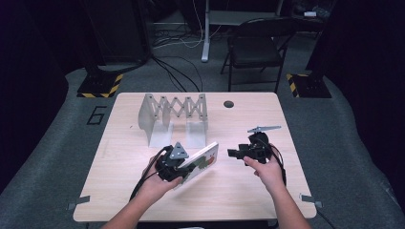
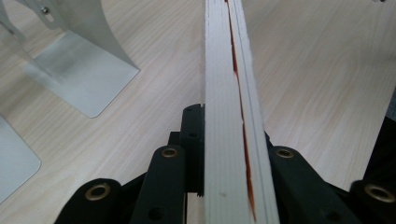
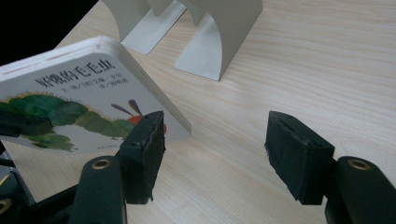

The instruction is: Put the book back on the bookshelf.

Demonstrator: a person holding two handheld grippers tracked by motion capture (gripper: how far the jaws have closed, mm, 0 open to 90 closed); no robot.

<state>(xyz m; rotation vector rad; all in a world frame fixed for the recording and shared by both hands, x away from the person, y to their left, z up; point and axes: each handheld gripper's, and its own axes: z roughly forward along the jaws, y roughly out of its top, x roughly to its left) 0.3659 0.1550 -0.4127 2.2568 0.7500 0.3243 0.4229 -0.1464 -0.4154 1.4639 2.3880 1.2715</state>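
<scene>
We pinch the book (image 1: 202, 162) in our left gripper (image 1: 173, 164), lifted above the tabletop (image 1: 239, 191), spine pointing toward the rack (image 1: 174, 117); our right gripper (image 3: 215, 154) idles beside it, jaws spread.

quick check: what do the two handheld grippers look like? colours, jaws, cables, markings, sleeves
Both are black. The left gripper carries a grey three-cornered plate on top, as does the right gripper. Jaw arms are black with brass-ringed screw holes; the right's pads look like rough black foam. Black cables trail from each. Forearms bare, no sleeves, no markings visible.
</scene>
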